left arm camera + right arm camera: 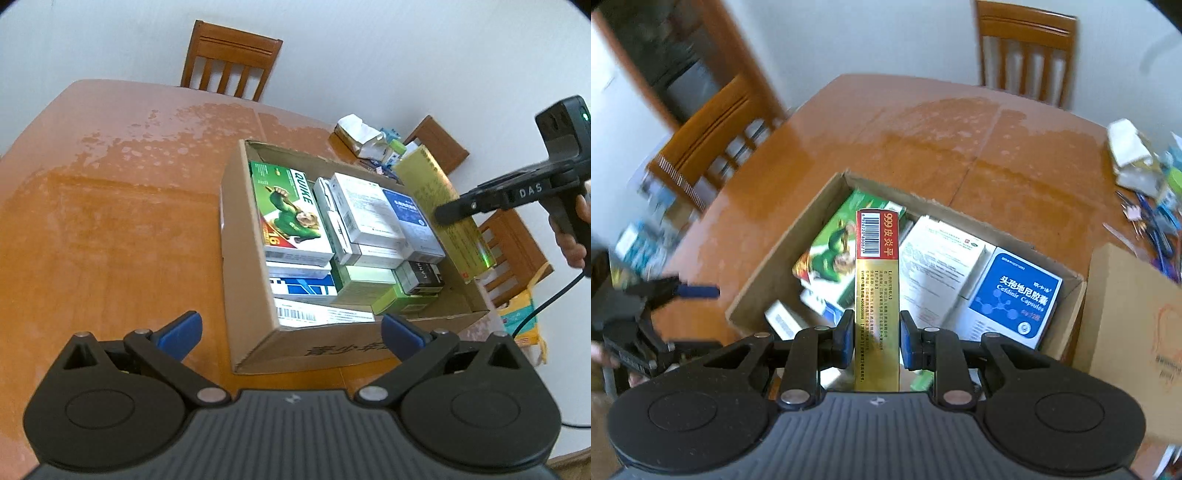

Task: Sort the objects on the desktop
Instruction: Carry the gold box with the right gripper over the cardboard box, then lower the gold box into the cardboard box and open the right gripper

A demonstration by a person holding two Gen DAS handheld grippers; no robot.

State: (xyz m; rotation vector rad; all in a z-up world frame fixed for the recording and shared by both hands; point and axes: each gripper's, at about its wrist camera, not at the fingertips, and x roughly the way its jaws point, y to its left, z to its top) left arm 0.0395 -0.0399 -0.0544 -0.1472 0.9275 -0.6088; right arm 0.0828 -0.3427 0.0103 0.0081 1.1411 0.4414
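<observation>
A long gold box with a red end stands between the blue pads of my right gripper, which is shut on it above the open cardboard box. In the left wrist view the same gold box hangs over the right side of the cardboard box, held by the right gripper. Inside lie several medicine boxes, among them a green one and a blue one. My left gripper is open and empty at the box's near corner.
A wooden table carries the box. Wooden chairs stand around it. A tissue pack and small clutter sit at the far right corner. A second cardboard box stands right of the open one. A hand holds the right gripper.
</observation>
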